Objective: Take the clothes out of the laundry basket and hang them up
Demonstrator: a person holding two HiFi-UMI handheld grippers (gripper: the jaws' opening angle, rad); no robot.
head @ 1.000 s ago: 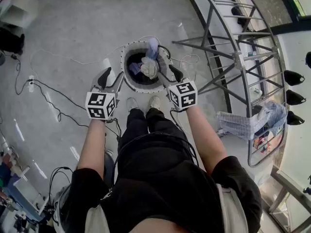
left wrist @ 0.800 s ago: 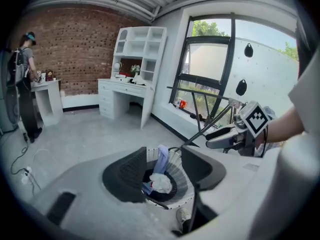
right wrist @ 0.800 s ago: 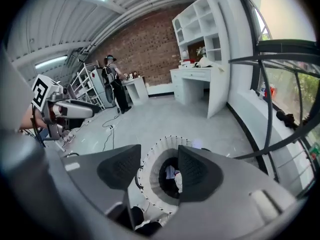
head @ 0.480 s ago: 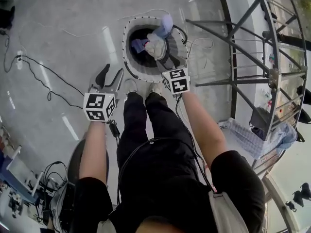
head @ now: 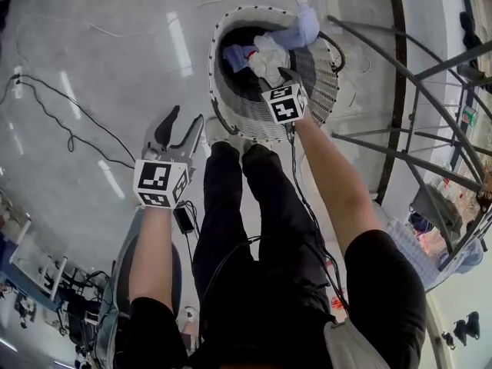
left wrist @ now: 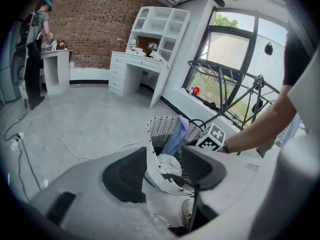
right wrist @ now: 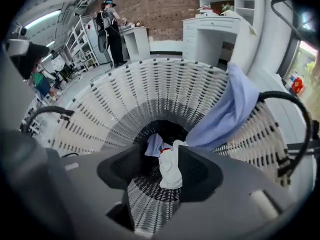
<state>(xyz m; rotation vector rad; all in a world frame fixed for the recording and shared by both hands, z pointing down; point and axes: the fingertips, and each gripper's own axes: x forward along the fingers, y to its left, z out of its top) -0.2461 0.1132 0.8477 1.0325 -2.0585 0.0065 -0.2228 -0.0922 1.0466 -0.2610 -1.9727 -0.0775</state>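
While over basket (head: 321,77), right claw (head: 281,75) open

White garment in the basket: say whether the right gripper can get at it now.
Probably yes: the right gripper is open above the basket, and the white garment lies uncovered atop the pile.

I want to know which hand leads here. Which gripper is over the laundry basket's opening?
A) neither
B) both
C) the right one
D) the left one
C: the right gripper hangs over the mouth of the laundry basket, while the left gripper is beside the basket, above the floor.
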